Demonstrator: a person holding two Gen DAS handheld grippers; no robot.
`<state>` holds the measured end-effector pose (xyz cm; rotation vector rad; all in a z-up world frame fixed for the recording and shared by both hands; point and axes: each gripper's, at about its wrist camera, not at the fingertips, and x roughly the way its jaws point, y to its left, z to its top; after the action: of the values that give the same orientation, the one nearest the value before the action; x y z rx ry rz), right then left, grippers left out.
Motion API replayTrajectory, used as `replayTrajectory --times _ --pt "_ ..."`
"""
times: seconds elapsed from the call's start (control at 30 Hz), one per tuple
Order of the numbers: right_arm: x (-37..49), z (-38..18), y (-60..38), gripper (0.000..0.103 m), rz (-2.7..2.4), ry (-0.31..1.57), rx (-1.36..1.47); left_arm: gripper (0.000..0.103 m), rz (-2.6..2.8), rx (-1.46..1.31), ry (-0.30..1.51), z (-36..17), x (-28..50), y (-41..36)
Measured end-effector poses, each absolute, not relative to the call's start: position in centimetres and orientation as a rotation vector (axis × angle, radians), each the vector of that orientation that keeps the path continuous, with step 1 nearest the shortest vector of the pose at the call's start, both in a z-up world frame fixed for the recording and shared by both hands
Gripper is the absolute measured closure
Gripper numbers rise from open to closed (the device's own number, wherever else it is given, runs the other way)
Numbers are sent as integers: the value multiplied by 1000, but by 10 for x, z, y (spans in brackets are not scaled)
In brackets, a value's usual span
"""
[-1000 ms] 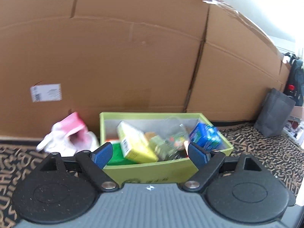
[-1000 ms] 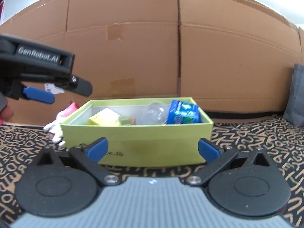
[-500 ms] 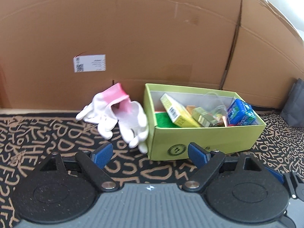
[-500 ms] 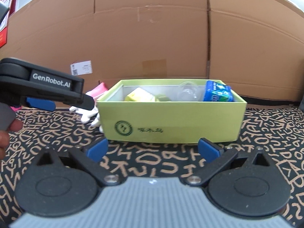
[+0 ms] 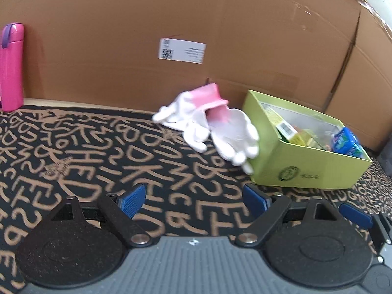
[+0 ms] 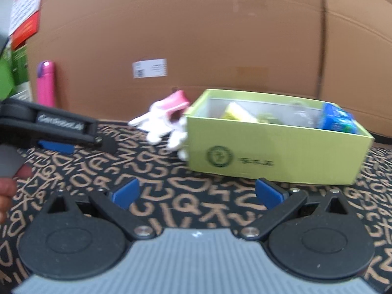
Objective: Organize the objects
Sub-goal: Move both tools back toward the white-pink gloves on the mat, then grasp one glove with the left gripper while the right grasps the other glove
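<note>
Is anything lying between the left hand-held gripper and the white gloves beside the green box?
Nothing visible: only bare patterned mat lies between the open left hand-held gripper and the gloves, which rest against the box.

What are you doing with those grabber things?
A person is tidying up with a grabber in each hand. The left gripper and right gripper are both open and hold nothing. A green box on the mat already has small things in it. White gloves with pink cuffs lie against its side, and a pink bottle stands by the cardboard.
</note>
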<state>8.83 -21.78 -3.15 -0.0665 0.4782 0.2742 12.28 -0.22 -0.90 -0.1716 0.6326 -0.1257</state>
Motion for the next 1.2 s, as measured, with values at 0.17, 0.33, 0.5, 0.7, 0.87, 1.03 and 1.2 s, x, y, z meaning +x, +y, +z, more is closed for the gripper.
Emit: replayTrajectory --times 0.17,0.33,0.5,0.7,0.87,1.03,1.2 --pt "101 -32 -187 9 337 491 -110 14 -141 -145 588 -8 146 12" --pt "110 -36 -164 13 369 505 -152 14 -183 -150 584 -12 192 14" --pt "115 -43 -164 12 364 538 -146 18 -211 -158 640 -30 247 5" --pt "121 -42 -164 12 356 547 -157 90 -279 -169 727 -45 283 -4" --pt "128 -41 -157 25 367 544 -167 99 -262 -204 722 -43 258 27" --pt "140 -43 -142 52 368 548 -205 100 -219 -108 714 -38 184 66" --pt "158 -46 -128 58 350 539 -238 100 -171 -201 702 -43 117 109"
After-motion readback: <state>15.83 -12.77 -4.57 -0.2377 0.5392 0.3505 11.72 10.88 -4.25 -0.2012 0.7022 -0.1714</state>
